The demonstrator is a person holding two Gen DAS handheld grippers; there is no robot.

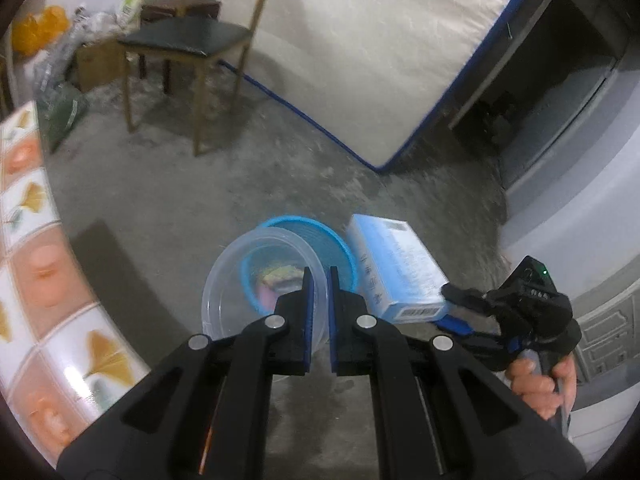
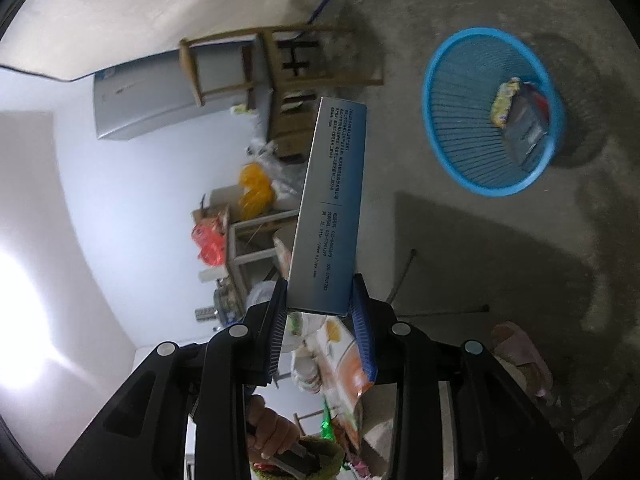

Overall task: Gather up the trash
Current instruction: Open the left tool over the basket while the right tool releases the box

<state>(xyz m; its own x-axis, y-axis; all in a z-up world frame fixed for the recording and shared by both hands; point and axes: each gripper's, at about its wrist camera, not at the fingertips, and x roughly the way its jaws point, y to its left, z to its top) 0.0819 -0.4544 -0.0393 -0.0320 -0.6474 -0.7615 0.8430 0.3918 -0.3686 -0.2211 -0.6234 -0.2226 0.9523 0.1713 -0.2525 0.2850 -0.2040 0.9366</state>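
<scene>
My left gripper is shut on the rim of a clear plastic container, which hangs over a blue mesh basket on the concrete floor. Just right of the basket is a blue-and-white box, held by my right gripper. In the right wrist view that gripper is shut on the near end of the box, which points away from the camera. The basket lies off to the upper right, apart from the box. It holds a yellow wrapper and a dark packet.
A wooden chair and a leaning mattress stand beyond the basket. A tiled counter edge curves along the left. Bags and boxes are piled in the far corner. A pink slipper lies on the floor.
</scene>
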